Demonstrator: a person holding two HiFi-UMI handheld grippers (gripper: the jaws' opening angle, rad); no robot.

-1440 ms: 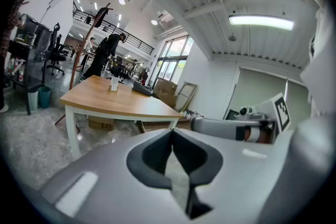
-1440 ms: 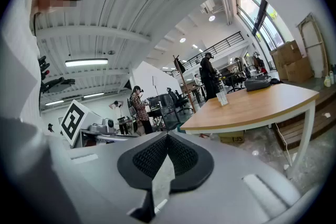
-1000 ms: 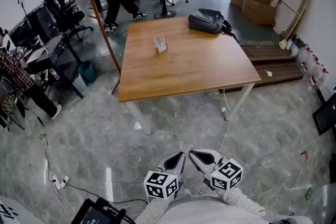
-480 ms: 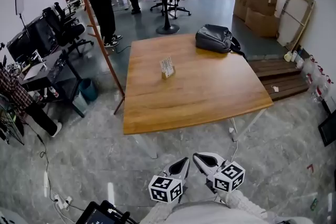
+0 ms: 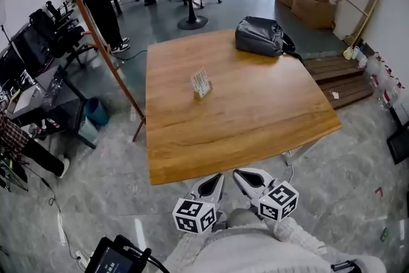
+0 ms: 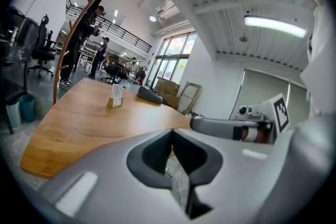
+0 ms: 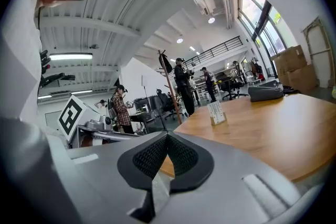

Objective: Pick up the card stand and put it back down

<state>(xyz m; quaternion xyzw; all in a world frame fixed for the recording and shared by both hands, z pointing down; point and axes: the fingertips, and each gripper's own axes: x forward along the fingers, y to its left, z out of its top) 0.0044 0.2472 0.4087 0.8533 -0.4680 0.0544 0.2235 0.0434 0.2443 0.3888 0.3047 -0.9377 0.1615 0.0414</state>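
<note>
Approach stage. Left hand-held gripper (image 5: 218,178) and right hand-held gripper (image 5: 237,173) both closed, empty, at table (image 5: 192,160) edge; card stand (image 5: 200,83) well apart. Next: reach in, open jaws.

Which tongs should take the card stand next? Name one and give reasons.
Left, narrowly. The left tongs and right tongs are both shut and empty at the near edge of the table, but the card stand sits slightly left of both.
</note>
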